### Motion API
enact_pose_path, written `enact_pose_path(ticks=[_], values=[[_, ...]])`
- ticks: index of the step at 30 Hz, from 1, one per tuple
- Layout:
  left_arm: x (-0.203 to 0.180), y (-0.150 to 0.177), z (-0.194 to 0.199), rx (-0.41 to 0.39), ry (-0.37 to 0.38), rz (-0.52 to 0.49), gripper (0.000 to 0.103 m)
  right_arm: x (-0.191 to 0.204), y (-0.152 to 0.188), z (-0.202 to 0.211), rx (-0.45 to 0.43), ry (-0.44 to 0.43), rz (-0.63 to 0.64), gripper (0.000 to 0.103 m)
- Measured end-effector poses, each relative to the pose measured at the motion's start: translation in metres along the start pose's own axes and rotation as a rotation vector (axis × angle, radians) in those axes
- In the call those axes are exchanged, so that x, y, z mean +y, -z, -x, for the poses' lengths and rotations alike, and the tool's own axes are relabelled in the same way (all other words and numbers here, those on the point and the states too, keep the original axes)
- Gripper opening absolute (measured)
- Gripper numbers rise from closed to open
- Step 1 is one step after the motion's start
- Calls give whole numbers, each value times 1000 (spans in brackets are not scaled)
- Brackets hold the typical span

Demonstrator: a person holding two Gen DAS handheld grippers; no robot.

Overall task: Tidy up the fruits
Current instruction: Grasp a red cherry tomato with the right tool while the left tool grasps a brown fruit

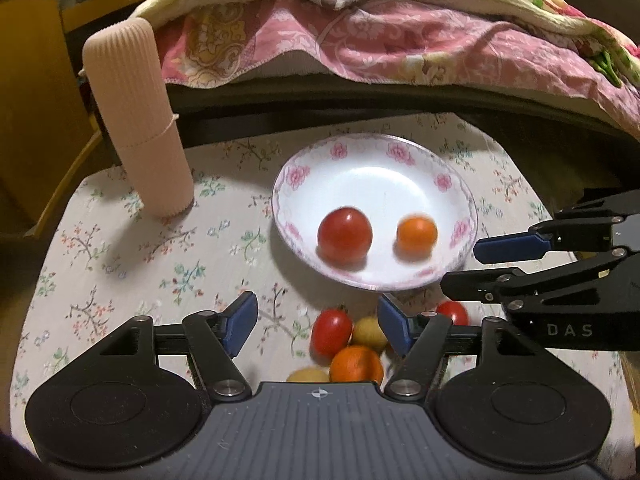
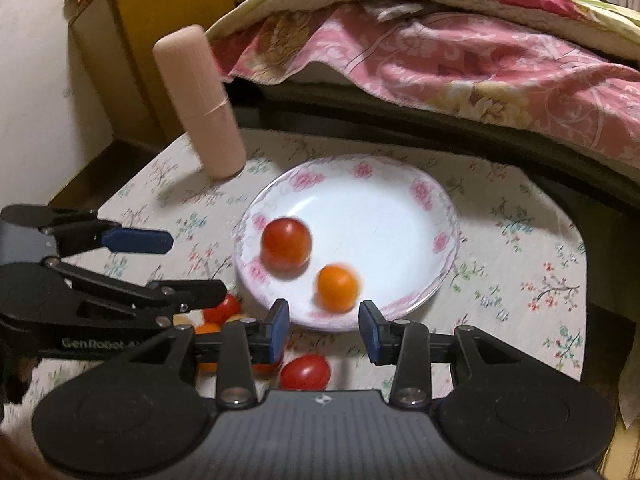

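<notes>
A white plate with pink flowers (image 1: pixel 296 178) (image 2: pixel 400 184) holds a red tomato (image 1: pixel 345 235) (image 2: pixel 285 243) and a small orange fruit (image 1: pixel 417 236) (image 2: pixel 337 287), which looks blurred. My left gripper (image 1: pixel 318 326) is open and empty above a pile of small fruits in front of the plate: a red one (image 1: pixel 331 332), an orange one (image 1: pixel 356 365) and yellow ones (image 1: pixel 369 333). My right gripper (image 2: pixel 323 334) is open and empty at the plate's near rim, with a red tomato (image 2: pixel 305 372) below it.
A tall pink ribbed cylinder (image 1: pixel 136 120) (image 2: pixel 198 100) stands on the floral tablecloth (image 1: pixel 120 264) at the back left. A bed with a pink quilt (image 1: pixel 400 40) lies behind the table. The left gripper shows at the left of the right wrist view (image 2: pixel 160 264).
</notes>
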State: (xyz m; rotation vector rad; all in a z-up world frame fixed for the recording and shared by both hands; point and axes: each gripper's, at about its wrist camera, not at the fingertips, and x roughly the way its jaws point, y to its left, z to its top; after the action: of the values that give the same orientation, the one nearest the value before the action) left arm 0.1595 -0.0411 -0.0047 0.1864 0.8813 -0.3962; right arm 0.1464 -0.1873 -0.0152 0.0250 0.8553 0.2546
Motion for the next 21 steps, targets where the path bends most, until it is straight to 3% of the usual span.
enact_pose_path(ticks=[11,21], values=[[9,27,17,28,20,-30,76,6,17,0,50,-22,24,41],[15,72,33,91,54,-67,75,5,24,-5,77,-2,34,42]])
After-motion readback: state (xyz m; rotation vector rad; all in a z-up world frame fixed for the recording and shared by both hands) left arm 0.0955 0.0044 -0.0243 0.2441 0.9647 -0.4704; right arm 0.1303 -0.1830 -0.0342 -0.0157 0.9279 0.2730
